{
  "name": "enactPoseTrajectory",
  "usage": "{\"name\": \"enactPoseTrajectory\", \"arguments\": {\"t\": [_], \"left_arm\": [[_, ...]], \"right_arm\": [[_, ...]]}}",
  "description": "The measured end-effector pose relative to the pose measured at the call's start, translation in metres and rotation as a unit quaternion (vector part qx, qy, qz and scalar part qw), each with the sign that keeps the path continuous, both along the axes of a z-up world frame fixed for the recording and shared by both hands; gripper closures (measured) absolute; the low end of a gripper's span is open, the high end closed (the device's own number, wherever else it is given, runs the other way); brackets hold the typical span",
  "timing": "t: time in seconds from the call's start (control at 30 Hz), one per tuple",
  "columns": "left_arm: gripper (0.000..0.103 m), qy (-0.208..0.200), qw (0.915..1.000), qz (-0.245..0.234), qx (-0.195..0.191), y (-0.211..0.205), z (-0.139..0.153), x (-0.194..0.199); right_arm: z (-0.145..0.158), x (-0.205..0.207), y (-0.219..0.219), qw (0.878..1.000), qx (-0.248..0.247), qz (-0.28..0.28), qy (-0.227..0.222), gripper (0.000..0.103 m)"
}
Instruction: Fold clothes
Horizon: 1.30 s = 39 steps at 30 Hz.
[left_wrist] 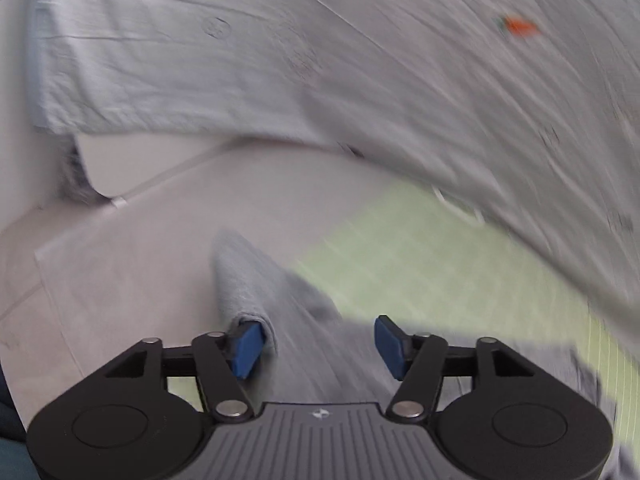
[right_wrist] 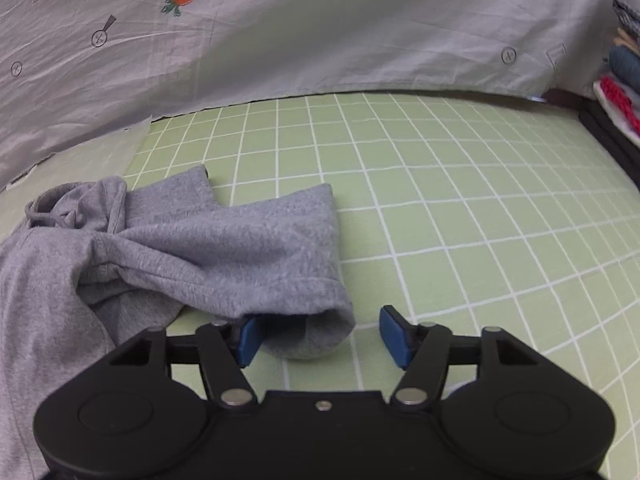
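A grey sweatshirt [right_wrist: 200, 248] lies crumpled on the green checked sheet [right_wrist: 460, 200]. Its sleeve points toward my right gripper [right_wrist: 320, 338]. The sleeve's cuff [right_wrist: 324, 320] sits between the blue pads: the left pad is at the cuff's edge and the right pad stands clear of it. In the blurred left wrist view, a rolled fold of the same grey cloth [left_wrist: 240, 280] runs up from the left pad. My left gripper [left_wrist: 319, 348] stands open over the grey cloth, and neither pad presses on it.
A pale grey sheet with a carrot print [right_wrist: 320, 32] hangs behind the green surface and fills the top of the left wrist view [left_wrist: 360, 60]. A stack of folded clothes [right_wrist: 620, 80] sits at the far right edge. A pale cloth [left_wrist: 120, 280] lies to the left.
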<state>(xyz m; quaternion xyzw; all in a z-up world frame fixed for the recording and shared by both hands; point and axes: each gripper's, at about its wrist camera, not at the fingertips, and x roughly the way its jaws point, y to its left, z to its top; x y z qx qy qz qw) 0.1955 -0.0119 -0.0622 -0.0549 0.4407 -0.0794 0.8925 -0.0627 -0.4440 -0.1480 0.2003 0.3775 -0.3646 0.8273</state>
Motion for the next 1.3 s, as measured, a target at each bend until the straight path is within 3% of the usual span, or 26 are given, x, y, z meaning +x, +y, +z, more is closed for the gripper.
{"name": "enactPoseTrajectory", "arguments": {"t": [0.07, 0.1, 0.13, 0.23, 0.33, 0.4, 0.47, 0.53, 0.57, 0.6, 0.63, 0.7, 0.8, 0.97, 1.13, 1.3], "left_arm": [[0.036, 0.017, 0.9993, -0.034, -0.002, -0.021, -0.011, -0.018], [0.036, 0.023, 0.9984, -0.051, -0.004, -0.031, -0.015, -0.028], [0.036, 0.029, 0.9973, -0.067, -0.005, -0.041, -0.019, -0.037], [0.032, 0.032, 0.9929, -0.114, 0.007, -0.068, -0.023, -0.060], [0.031, 0.026, 0.9870, -0.157, 0.024, -0.092, -0.026, -0.087], [0.028, 0.024, 0.9842, -0.172, 0.034, -0.102, -0.027, -0.100], [0.026, 0.034, 0.9839, -0.171, 0.038, -0.108, -0.031, -0.107], [0.023, 0.044, 0.9836, -0.170, 0.042, -0.113, -0.035, -0.114], [0.022, 0.051, 0.9835, -0.169, 0.042, -0.115, -0.037, -0.118], [0.022, 0.055, 0.9835, -0.167, 0.042, -0.118, -0.039, -0.121], [0.022, 0.060, 0.9836, -0.165, 0.043, -0.120, -0.040, -0.125], [0.021, 0.064, 0.9839, -0.161, 0.044, -0.125, -0.042, -0.132], [0.018, 0.069, 0.9853, -0.150, 0.044, -0.128, -0.046, -0.140], [0.018, 0.095, 0.9843, -0.136, 0.061, -0.137, -0.059, -0.139], [0.016, 0.118, 0.9803, -0.139, 0.076, -0.145, -0.068, -0.130], [0.010, 0.130, 0.9717, -0.166, 0.106, -0.157, -0.078, -0.127]], "right_arm": [[0.000, -0.006, -0.006, 1.000, 0.014, -0.013, -0.024, 0.049], [0.002, -0.009, -0.009, 0.999, 0.018, -0.016, -0.033, 0.079], [0.005, -0.012, -0.011, 0.999, 0.017, -0.014, -0.039, 0.096], [0.022, -0.024, -0.013, 0.998, -0.005, -0.015, -0.061, 0.097], [0.069, -0.043, 0.002, 0.991, -0.116, -0.007, -0.062, 0.098], [0.104, -0.058, 0.014, 0.977, -0.201, 0.014, -0.063, 0.097], [0.137, -0.072, 0.028, 0.956, -0.284, 0.034, -0.066, 0.097], [0.155, -0.082, 0.036, 0.941, -0.329, 0.046, -0.065, 0.088], [0.157, -0.084, 0.034, 0.942, -0.328, 0.050, -0.060, 0.079], [0.153, -0.086, 0.027, 0.950, -0.303, 0.053, -0.051, 0.058], [0.146, -0.088, 0.018, 0.960, -0.271, 0.054, -0.041, 0.049], [0.124, -0.096, -0.001, 0.981, -0.190, 0.042, -0.020, 0.050], [0.091, -0.117, -0.014, 0.994, -0.105, 0.020, 0.000, 0.046], [0.049, -0.139, -0.018, 0.998, -0.046, 0.021, 0.034, 0.031], [0.020, -0.132, -0.033, 0.999, 0.028, 0.021, 0.009, 0.027], [0.009, -0.114, -0.031, 0.999, 0.027, 0.027, 0.013, 0.021]]}}
